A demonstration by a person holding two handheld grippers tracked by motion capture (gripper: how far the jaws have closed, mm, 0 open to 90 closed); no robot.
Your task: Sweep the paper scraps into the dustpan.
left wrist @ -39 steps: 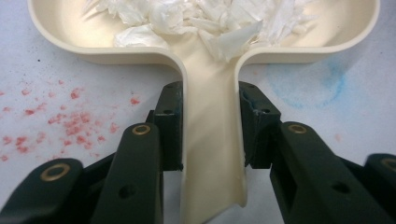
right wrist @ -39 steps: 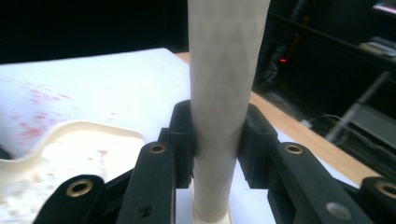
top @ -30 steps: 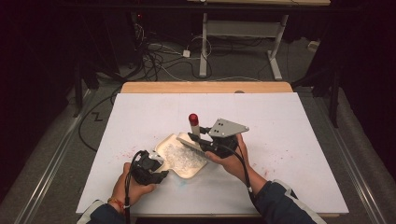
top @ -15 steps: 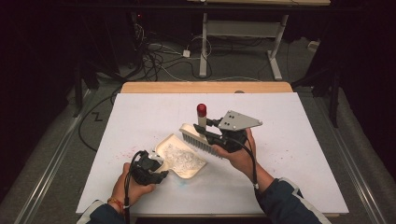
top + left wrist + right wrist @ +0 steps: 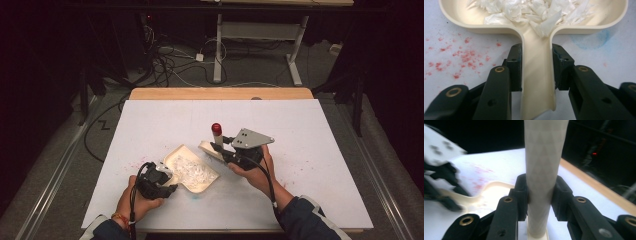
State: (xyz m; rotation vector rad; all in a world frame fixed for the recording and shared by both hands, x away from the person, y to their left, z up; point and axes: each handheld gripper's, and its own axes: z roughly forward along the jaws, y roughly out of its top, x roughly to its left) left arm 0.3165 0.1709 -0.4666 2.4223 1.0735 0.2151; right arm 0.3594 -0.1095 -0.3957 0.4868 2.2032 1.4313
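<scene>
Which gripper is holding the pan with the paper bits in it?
The left gripper, clamped on the dustpan handle. The right gripper holds the brush instead.

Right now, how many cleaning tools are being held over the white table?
2. The cream dustpan, full of white scraps, lies left of centre, handle in the left gripper. The red-tipped brush is beside it, in the right gripper.

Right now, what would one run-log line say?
left gripper: shut on dustpan handle | right gripper: shut on brush handle | dustpan: holds white scraps
</scene>
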